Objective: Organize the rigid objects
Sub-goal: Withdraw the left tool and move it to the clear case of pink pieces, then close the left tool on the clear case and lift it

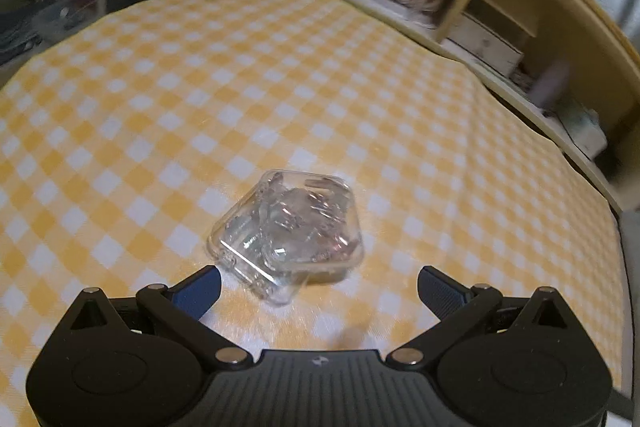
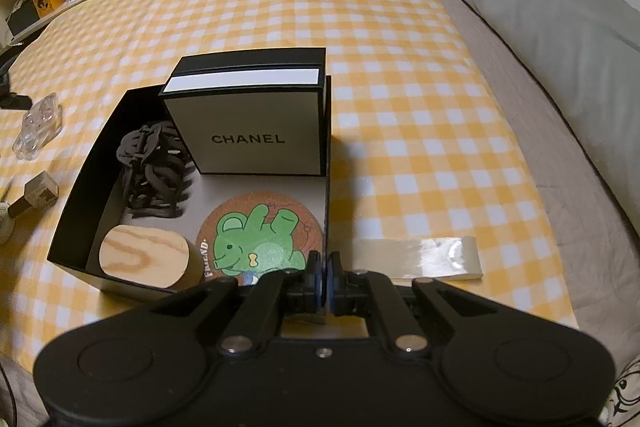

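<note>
A clear plastic case lies on the yellow-checked cloth, just ahead of the left tool, which tilts down with jaws spread, empty. At three o'clock, the right tool is clenched on the black box wall.

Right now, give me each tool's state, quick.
Left tool: open, holding nothing; the clear plastic case lies just ahead of it.
Right tool: closed, clamped on the black box's wall.
</note>
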`<state>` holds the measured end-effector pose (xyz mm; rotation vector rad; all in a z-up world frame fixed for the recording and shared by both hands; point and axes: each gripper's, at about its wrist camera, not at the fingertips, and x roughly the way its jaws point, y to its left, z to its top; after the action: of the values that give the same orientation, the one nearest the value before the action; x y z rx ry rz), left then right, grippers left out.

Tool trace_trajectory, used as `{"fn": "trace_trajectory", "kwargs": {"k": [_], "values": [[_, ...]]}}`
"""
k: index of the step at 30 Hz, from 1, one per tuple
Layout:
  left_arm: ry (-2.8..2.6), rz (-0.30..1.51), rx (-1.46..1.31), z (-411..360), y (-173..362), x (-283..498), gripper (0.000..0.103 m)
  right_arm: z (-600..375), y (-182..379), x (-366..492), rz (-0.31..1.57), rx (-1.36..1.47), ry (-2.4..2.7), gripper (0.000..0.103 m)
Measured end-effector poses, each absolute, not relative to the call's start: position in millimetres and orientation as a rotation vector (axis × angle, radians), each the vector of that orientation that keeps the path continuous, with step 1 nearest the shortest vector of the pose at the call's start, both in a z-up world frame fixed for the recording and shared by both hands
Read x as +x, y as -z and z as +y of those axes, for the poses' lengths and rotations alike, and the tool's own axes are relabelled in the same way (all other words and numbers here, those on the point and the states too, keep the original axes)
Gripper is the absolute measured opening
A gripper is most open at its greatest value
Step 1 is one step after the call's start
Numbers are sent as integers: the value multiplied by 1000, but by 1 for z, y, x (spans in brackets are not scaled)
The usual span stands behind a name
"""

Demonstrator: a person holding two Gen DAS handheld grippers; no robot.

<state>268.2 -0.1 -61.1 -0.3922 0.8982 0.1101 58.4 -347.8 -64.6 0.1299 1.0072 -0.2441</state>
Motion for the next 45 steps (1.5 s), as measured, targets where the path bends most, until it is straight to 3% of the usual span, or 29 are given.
{"fn": "trace_trajectory", "kwargs": {"k": [16, 19, 21, 45], "values": [[-150, 883, -95, -17, 91, 297, 103, -348, 65, 62, 1016, 126, 243, 5], [-135, 857, -69, -15, 88, 293, 91, -348, 66, 61, 1015, 130, 242, 5], [-125, 836, -46, -15, 84, 291, 74, -347, 66, 61, 1015, 129, 242, 5], [73, 802, -96, -43, 42, 248, 72, -348, 63, 57, 1000, 147, 242, 4]]}}
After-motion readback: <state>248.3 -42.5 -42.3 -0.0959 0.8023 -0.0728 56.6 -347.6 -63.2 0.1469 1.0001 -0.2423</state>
